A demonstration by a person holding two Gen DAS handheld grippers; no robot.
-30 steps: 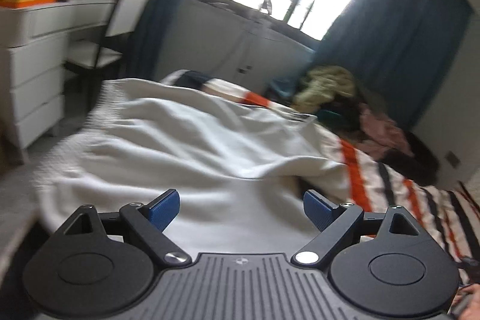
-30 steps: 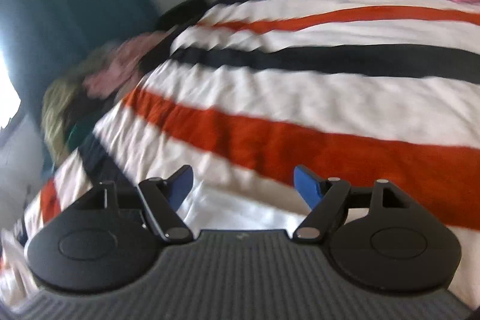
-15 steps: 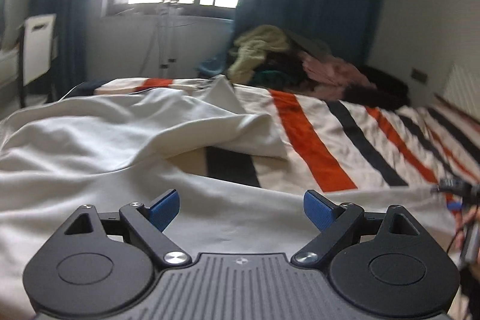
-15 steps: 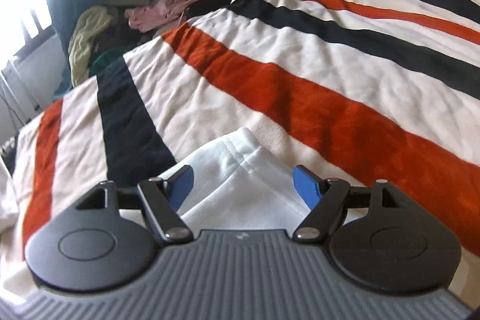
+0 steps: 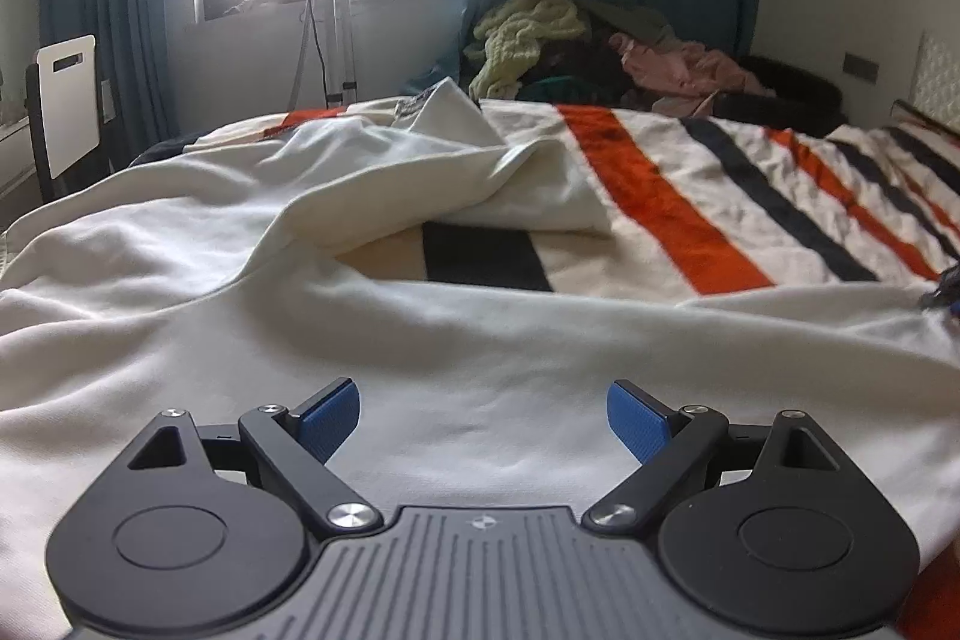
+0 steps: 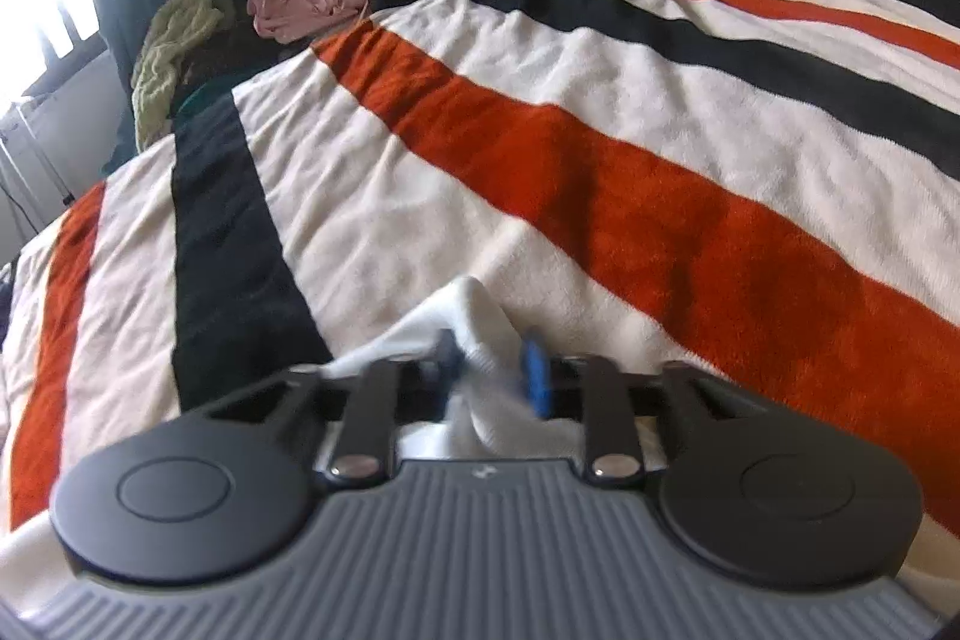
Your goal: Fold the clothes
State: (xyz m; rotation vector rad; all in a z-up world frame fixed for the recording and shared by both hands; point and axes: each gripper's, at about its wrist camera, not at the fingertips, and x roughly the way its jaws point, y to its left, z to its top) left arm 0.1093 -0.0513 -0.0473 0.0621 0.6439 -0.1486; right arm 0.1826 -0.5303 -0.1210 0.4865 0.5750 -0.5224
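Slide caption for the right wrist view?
Right hand-held gripper pinching a white garment corner over the striped blanket.

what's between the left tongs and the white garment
Nothing visible. The left tongs are open right over the white garment, with only bare cloth between the fingers. The right tongs are shut on a corner of the same garment, off to the side on the striped blanket.

Striped blanket (image 5: 660, 196) (orange, black, white), rumpled white garment (image 5: 300, 292) spread across it
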